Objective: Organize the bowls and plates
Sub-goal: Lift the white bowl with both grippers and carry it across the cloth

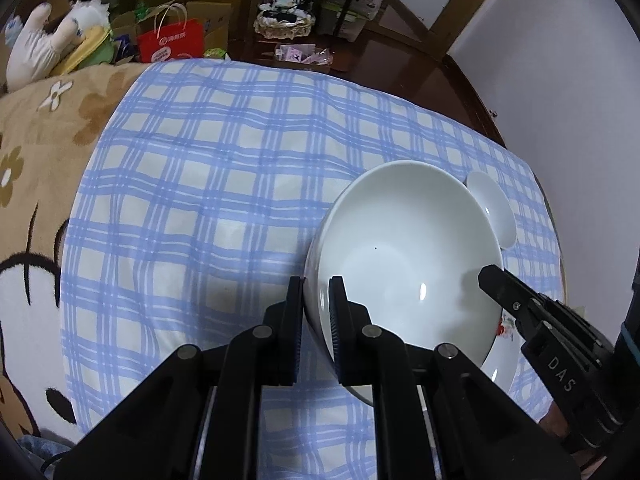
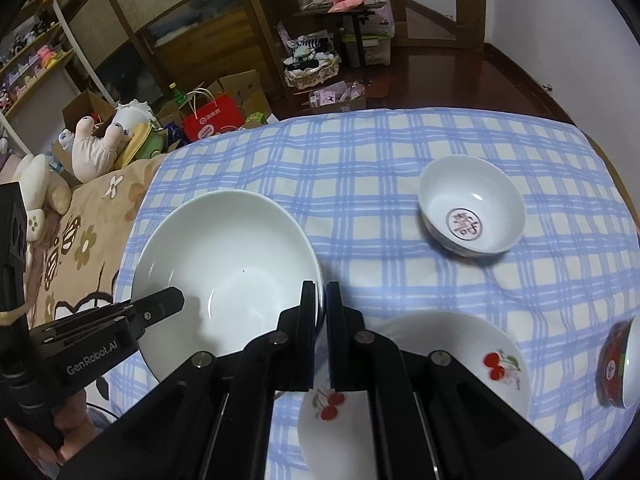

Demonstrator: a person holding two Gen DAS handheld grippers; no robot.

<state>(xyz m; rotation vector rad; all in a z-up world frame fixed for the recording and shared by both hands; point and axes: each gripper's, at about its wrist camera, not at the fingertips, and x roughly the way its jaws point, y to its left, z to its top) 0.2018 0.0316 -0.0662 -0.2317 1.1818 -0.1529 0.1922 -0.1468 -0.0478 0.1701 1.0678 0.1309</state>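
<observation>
While both the left gripper (image 1: 316,304) and right gripper (image 2: 320,308) pinch the large white bowl (image 2: 228,264) by its rim, the cherry plate (image 2: 480,344), small bowl (image 2: 472,212) and, probably, a red bowl (image 2: 616,364) remain unsorted.

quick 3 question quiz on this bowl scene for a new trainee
1. True or false: both grippers clamp the rim of the large white bowl.
2. What is printed on the plate? A) cherries B) stripes C) fish
3. What pattern covers the cloth under the dishes?

Key: 1 true: left gripper and right gripper grip opposite rims. 2 A. 3 blue checks.
</observation>
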